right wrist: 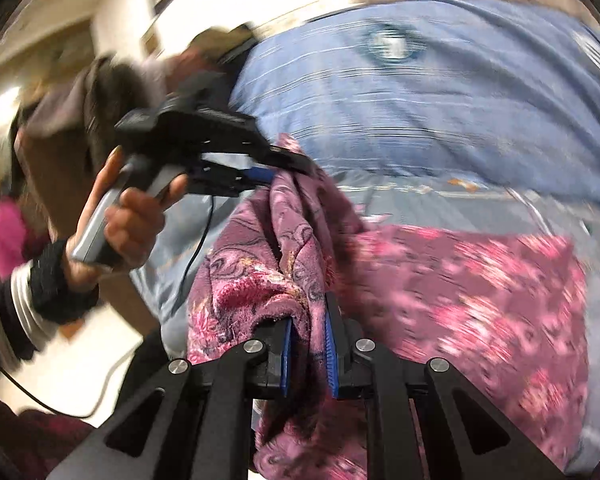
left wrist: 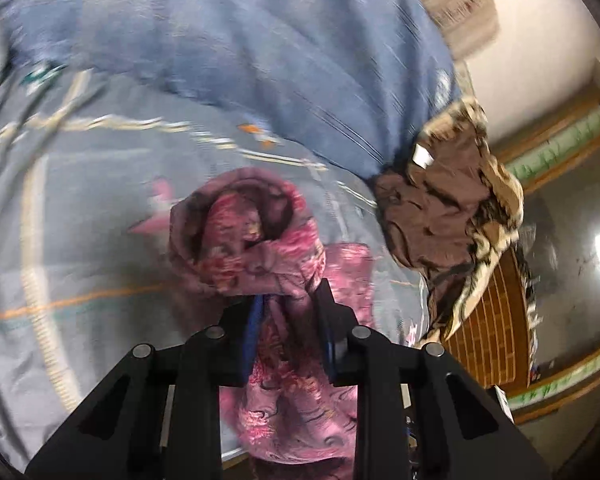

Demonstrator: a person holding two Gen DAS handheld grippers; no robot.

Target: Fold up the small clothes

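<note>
I'm clamping both grippers on the pink floral garment (right wrist: 460,304): left gripper (left wrist: 290,320) pinching a bunched fold, right gripper (right wrist: 308,354) pinching another edge. The cloth is hanging between them over the blue bedspread (left wrist: 260,48). A brown garment (left wrist: 440,208) is sitting at the bed's edge.

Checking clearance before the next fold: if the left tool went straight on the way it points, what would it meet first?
The left tool already grips the pink floral garment. Straight ahead, that bunched cloth comes first, then probably the blue bedding; depth is unclear.
</note>
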